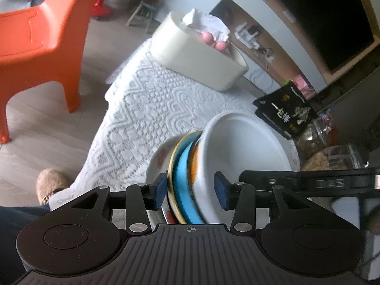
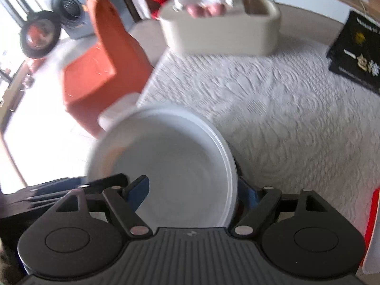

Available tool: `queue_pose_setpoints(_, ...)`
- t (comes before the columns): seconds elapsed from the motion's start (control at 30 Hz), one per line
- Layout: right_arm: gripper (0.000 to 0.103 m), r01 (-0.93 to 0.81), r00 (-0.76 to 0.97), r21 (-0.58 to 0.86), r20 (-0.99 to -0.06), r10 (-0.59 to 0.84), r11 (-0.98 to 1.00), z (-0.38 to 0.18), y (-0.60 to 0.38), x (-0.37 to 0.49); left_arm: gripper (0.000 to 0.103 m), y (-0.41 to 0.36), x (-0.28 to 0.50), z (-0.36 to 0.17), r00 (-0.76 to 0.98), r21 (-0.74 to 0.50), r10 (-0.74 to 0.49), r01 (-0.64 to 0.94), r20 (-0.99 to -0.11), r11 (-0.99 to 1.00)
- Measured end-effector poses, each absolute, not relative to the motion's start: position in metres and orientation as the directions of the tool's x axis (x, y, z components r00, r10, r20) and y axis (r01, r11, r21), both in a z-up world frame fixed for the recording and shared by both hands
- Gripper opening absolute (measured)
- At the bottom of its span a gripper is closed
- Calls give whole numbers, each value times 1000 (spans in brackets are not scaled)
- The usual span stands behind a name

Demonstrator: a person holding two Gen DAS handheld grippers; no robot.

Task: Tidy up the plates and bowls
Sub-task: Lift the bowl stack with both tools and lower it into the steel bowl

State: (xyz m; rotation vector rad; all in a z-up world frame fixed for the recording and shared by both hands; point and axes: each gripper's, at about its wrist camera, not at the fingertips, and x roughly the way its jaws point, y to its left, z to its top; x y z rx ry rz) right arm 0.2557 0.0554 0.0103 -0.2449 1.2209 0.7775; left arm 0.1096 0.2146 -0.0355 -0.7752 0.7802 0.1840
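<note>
A tilted stack of dishes sits between my left gripper's [image 1: 190, 190] blue pads: a white bowl [image 1: 244, 152] on top, then a blue-rimmed bowl [image 1: 184, 178] and a gold-edged one, with a red-patterned plate [image 1: 158, 159] lowest. The left pad presses the stack's outer edge and the right pad is inside the white bowl, so this gripper is shut on the stack. In the blurred right wrist view the white bowl [image 2: 171, 166] lies between my right gripper's [image 2: 192, 190] pads. One pad hangs free inside the bowl and the other is outside the rim. That gripper is open.
A white lace cloth [image 1: 147, 109] covers the table. On its far side stand a beige tissue box [image 1: 197, 54], a black packet [image 1: 287, 111] and glass jars [image 1: 332, 156]. An orange plastic chair [image 1: 40, 38] stands on the floor to the left, near a slippered foot [image 1: 51, 185].
</note>
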Motion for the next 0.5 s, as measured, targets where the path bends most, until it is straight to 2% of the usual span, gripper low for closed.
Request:
queue_pose_setpoints(0.07, 81, -669, 133, 219, -905, 405, 710, 10, 58, 250, 47, 217, 107, -33, 720, -575, -127, -421, -682, 702)
queue_pose_setpoints(0.13, 84, -673, 131, 214, -908, 399, 708, 6, 58, 246, 39, 218, 101, -25, 746, -601, -139, -395, -651, 695)
queue_pose_setpoints(0.23, 85, -665, 129, 223, -905, 405, 712, 4, 56, 245, 39, 214, 96, -12, 773, -617, -156, -347, -614, 706)
queue_pose_setpoints(0.5, 84, -634, 124, 264, -893, 433, 726, 6, 46, 248, 39, 211, 101, -16, 753, -627, -181, -360, -632, 691)
